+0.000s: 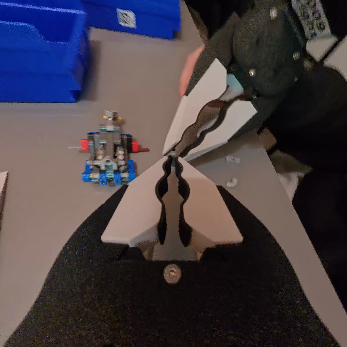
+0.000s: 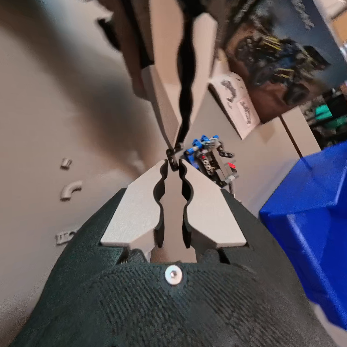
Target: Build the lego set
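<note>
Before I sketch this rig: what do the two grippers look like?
Both match: a rough black body with one silver screw, and two pale grey wedge fingers lined with wavy black pads. The right gripper is built the same.

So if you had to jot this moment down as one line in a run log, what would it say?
left gripper: pinching small grey piece | right gripper: on black holed beam | tips meeting | blue-grey brick model on grey table
</note>
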A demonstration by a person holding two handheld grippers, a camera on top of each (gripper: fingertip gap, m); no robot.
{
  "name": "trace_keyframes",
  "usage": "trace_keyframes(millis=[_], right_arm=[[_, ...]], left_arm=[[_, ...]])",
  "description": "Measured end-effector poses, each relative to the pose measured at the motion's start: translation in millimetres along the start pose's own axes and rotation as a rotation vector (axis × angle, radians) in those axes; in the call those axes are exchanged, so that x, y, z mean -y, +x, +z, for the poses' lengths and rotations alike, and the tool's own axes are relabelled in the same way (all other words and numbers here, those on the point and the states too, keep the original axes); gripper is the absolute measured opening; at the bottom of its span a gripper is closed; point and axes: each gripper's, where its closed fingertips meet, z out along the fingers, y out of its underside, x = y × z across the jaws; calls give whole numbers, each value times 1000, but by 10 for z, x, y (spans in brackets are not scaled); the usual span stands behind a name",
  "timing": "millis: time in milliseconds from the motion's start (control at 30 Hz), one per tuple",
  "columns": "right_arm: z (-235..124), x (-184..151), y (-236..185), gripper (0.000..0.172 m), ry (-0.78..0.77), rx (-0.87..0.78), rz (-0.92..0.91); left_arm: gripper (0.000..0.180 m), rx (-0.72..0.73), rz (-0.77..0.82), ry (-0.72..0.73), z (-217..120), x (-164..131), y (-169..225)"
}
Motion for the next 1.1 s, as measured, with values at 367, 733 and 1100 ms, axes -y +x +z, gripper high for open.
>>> trace_keyframes(millis=[367,733,1100], right_arm=[[17,198,344,20,161,-321,335],[54,283,375,9,111,-440,324],[158,255,351,8,156,-450,209]], left_arm=[[0,143,-216,296,-149,184,-223],[0,122,-291,313,-153,199,-272],[0,14,-472,290,-139,108,-306]])
